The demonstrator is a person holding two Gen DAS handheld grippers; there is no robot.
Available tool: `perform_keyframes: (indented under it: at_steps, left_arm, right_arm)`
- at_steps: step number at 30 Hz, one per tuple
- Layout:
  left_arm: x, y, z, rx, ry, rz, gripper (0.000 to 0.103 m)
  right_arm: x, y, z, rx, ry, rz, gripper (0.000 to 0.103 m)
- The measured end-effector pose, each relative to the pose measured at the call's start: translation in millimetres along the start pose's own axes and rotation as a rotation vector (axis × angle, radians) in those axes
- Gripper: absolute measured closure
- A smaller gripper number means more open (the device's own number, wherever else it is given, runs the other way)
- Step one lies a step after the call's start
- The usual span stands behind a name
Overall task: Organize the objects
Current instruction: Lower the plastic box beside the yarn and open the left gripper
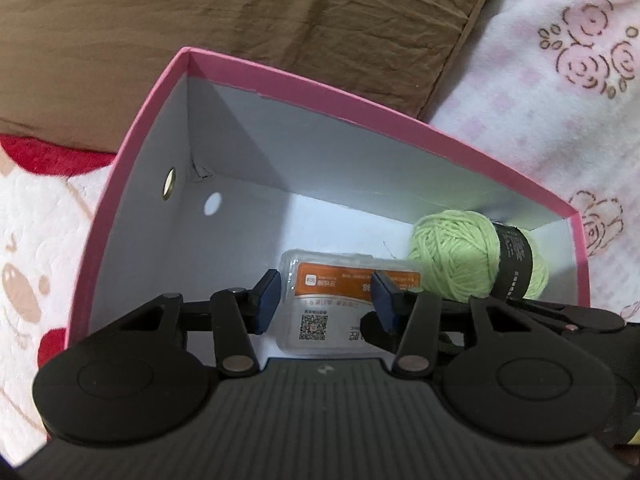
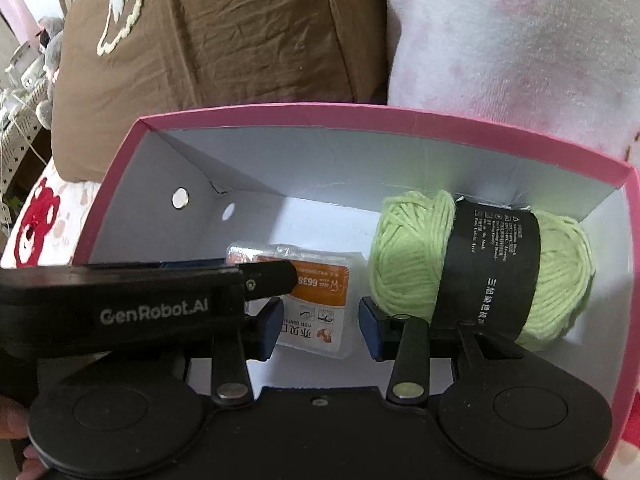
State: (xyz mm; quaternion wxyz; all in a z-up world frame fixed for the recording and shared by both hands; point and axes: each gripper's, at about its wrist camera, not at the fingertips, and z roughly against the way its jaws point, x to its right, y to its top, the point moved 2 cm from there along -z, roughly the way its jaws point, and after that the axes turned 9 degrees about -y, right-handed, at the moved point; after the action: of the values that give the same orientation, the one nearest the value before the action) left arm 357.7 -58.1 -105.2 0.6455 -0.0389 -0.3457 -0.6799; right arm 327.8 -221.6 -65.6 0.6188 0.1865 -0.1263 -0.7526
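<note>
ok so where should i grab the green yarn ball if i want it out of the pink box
Probably across the black paper band round the middle of the green yarn ball, coming from above. It lies on its side near the pink box's far wall, so side approach is cramped, and the band is firmer than loose strands.

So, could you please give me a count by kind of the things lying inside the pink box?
Ball of green yarn: 1
Clear plastic case with an orange label: 1
Total: 2, both on the floor of the pink box, with both grippers open above it.
</note>
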Motion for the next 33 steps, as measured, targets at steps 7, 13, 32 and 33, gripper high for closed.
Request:
perform_keyframes:
  at_steps: [7, 13, 32, 33]
  left_arm:
    - [-2, -1, -4, 0.009, 0.011, 0.000, 0.056]
    - [-2, 1, 1, 0.023, 0.050, -0.017, 0.061]
    - [12, -12, -9, -0.067, 0.053, -0.083, 0.055]
    - [12, -12, -10, -0.067, 0.054, -0.078, 0.055]
  right_arm:
    - [2, 2, -2, 0.020, -0.013, 0.002, 0.059]
    - [0, -1, 0, 0.019, -0.009, 0.032, 0.053]
    - [-25, -33, 7, 0.035, -0.073, 0.336, 0.078]
    - [-25, -32, 6, 0.040, -0.076, 0.331, 0.078]
